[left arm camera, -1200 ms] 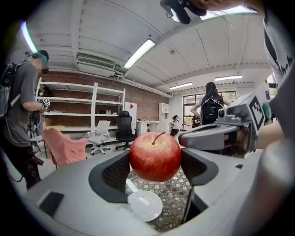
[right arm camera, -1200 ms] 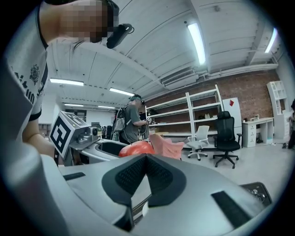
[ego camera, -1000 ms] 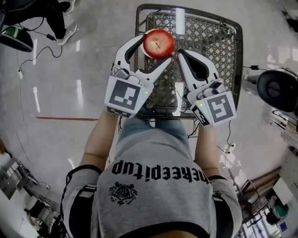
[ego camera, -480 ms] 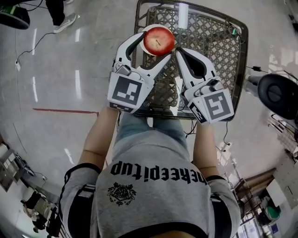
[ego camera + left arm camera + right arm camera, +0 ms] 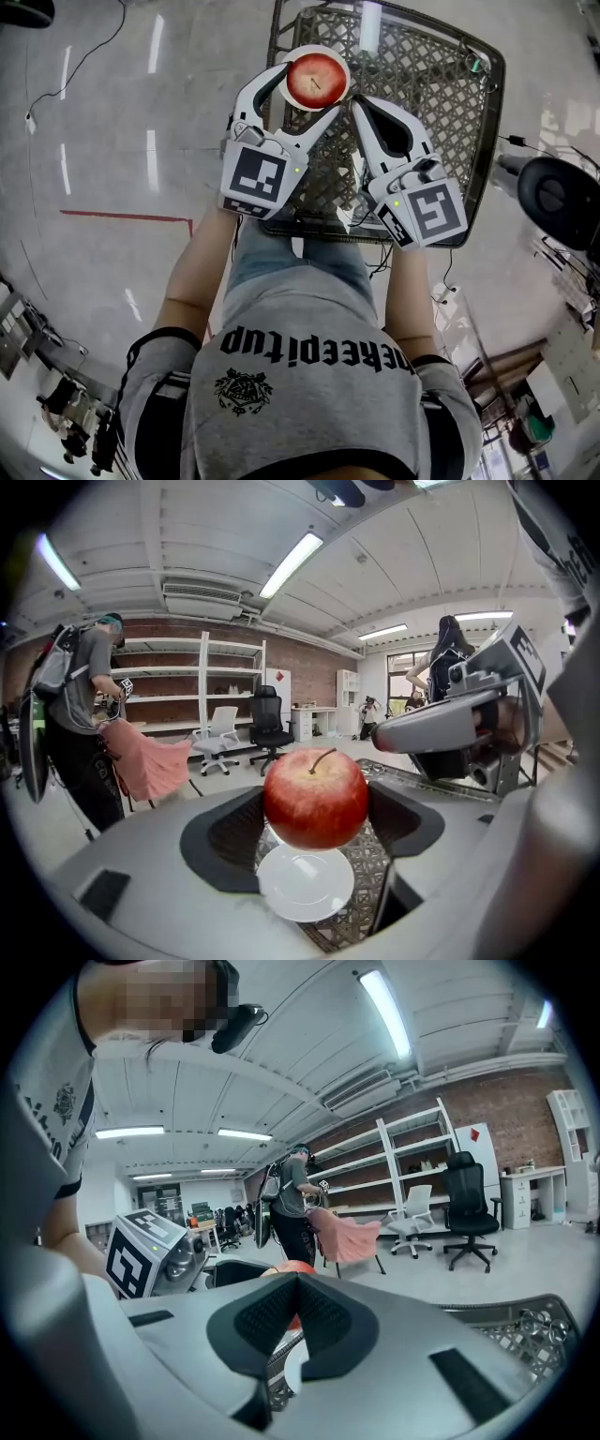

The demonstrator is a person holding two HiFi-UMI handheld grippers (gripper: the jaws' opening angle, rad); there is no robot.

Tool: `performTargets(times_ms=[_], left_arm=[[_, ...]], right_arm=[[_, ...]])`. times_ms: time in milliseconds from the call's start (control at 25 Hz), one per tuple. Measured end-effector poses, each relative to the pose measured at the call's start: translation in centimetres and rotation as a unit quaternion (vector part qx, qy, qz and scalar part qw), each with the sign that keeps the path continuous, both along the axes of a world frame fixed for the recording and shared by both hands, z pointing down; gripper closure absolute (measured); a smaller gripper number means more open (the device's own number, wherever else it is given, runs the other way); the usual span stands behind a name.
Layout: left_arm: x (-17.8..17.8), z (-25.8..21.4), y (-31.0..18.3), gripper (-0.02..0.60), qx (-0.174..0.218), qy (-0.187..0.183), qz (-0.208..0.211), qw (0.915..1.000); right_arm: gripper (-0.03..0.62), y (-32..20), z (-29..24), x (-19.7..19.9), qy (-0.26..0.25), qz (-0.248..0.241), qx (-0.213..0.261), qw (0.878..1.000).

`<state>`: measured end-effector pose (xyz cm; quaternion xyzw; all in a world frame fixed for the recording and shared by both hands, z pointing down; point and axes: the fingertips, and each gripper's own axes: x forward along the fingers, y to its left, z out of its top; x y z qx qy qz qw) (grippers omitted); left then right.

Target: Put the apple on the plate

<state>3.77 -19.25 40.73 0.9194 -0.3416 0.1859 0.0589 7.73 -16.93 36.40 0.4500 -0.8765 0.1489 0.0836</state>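
The left gripper [image 5: 313, 90] is clenched on a red apple [image 5: 316, 797], its dark pads pressing the fruit from both sides, stem pointing up. The apple sits directly over a small white plate [image 5: 305, 888] that lies on a metal lattice table [image 5: 431, 84]; whether the fruit touches the plate cannot be told. The right gripper [image 5: 298, 1321] is just beside the left one, its jaws closed together with nothing between them, tip near the apple.
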Motion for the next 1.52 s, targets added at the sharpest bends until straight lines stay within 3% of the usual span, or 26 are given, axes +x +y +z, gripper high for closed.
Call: performTargets(times_ms=[1240,1520], left_arm=[[-0.2,8.3,-2.4,0.193,-0.041,-0.027,-0.039,0.9980],[-0.7,10.5,-2.6,0.193,-0.055,-0.050,-0.041,0.9964]], right_arm=[[0.585,-0.8,3.3,0.8,0.011,-0.016,-0.033,0.999],[0.585,-1.4,3.9,0.7,0.011,-0.019,-0.036,0.999]])
